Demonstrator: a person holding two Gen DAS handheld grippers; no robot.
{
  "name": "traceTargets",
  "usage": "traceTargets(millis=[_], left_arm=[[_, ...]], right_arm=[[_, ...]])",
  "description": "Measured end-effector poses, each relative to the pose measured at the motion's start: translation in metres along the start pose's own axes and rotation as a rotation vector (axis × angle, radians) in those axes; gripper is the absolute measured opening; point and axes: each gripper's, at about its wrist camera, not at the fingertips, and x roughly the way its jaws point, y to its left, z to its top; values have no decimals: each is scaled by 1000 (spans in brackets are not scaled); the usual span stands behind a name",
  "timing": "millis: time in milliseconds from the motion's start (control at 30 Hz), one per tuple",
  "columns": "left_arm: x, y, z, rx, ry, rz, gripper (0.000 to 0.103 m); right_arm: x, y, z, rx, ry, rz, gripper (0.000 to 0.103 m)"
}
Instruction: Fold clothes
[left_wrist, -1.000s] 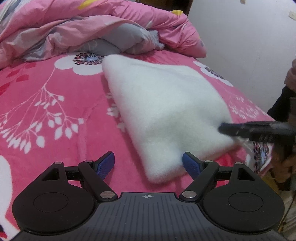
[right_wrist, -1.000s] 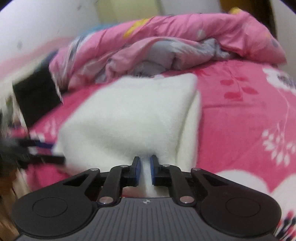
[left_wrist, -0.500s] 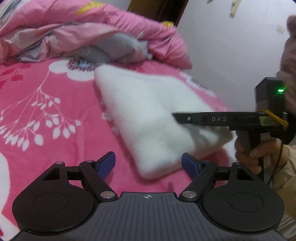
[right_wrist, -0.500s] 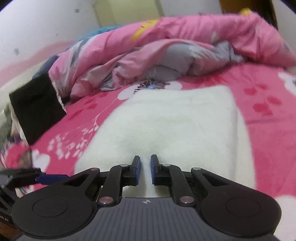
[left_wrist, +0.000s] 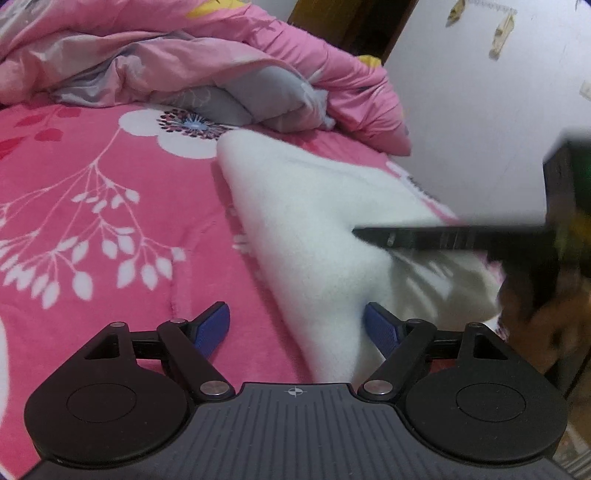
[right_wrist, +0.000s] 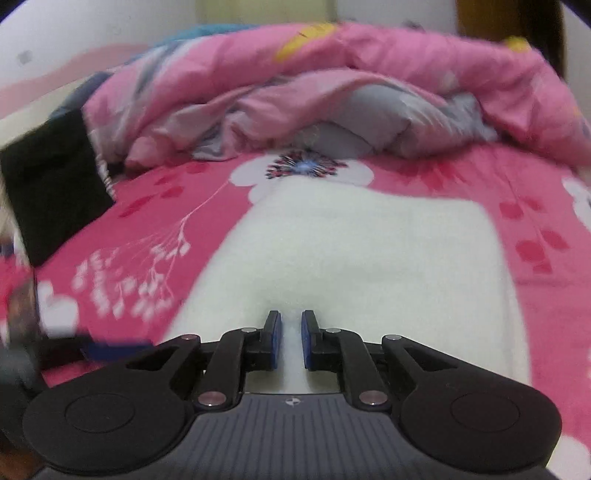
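— Fleece (left_wrist: 310, 236), white and folded, lies on the pink flowered bedspread (left_wrist: 92, 221) in front of you. Where do your grippers stand?

— Your left gripper (left_wrist: 295, 325) is spread wide. A near corner of the fleece sits between its blue pads (left_wrist: 212, 326), but neither pad presses on it.

— And the right?

— Your right gripper (right_wrist: 290, 341) is pinched on the near edge of the fleece, a thin ridge of white caught between its pads. From the left camera you see it reaching across the fleece from the right, blurred.

— What lies behind?

— A crumpled pink and grey quilt (right_wrist: 332, 92), heaped at the far side of the bed, just beyond the fleece.
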Motion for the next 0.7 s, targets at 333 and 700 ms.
traceTargets(millis=[333,700], left_arm=[[-2,5,-3,-9,-29,-50,81],[-2,8,-6,-25,-41,-79,81]], right_arm=[[38,9,17,-60,41,-7,11],[73,12,40,-88,71,-6,13]])
